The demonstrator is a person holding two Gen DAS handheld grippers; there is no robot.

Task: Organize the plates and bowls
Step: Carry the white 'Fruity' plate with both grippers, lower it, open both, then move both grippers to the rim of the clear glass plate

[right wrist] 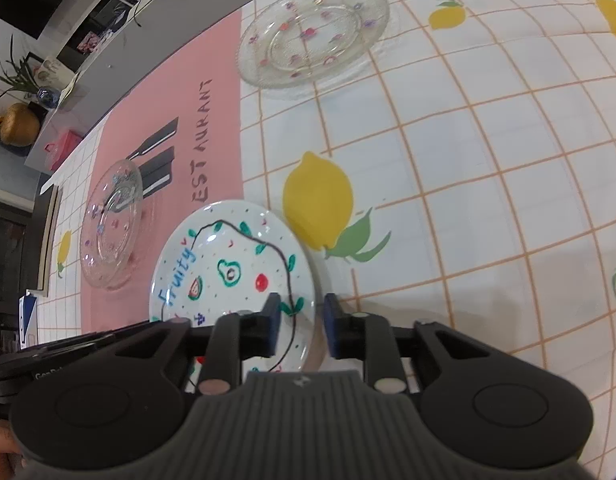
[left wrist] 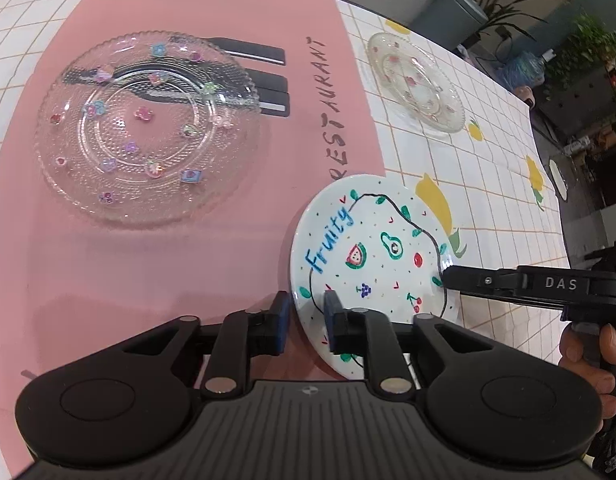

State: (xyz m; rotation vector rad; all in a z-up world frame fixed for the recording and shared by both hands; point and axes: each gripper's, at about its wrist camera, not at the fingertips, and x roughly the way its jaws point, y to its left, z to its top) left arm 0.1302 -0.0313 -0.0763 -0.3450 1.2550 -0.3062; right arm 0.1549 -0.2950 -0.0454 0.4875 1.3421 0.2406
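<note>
- My left gripper straddles the near rim of the Fruity plate; jaws parted, pads slack
- My right gripper brackets the opposite rim likewise; unclamped
- Plate rests across the pink mat's edge, apparently just set down

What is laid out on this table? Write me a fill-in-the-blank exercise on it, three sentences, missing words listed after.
1. The blue word painted on the white plate is ____.
2. The large glass plate lies on a ____ placemat.
3. The checked tablecloth is printed with yellow ____.

Missing words: Fruity; pink; lemons.
</note>
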